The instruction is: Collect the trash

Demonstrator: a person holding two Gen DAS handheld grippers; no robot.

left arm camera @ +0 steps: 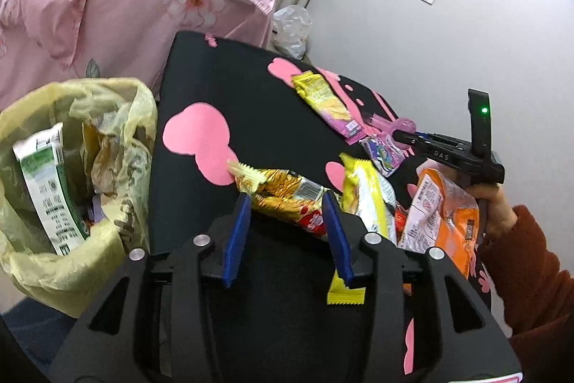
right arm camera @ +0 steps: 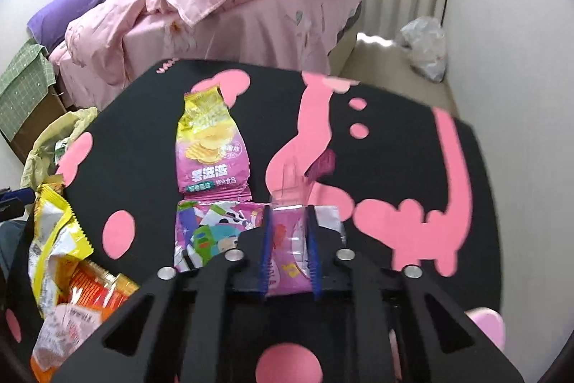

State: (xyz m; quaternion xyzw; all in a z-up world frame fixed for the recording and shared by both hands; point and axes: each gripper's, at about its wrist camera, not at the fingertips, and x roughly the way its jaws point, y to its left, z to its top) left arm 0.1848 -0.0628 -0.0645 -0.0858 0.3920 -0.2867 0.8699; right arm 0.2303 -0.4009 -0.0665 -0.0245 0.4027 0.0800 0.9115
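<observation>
Reading "DAS" on right gripper (left arm camera: 403,135), fingers pinching pink wrapper (right arm camera: 288,250).

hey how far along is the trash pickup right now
Done: the bin bag beside the table already holds a green carton and crumpled wrappers. In hand: the right gripper is shut on a clear pink packet; the left gripper is open around a gold wrapper, not gripping it. Left: the chips bag, cartoon packet, yellow wrapper and orange bag.
</observation>
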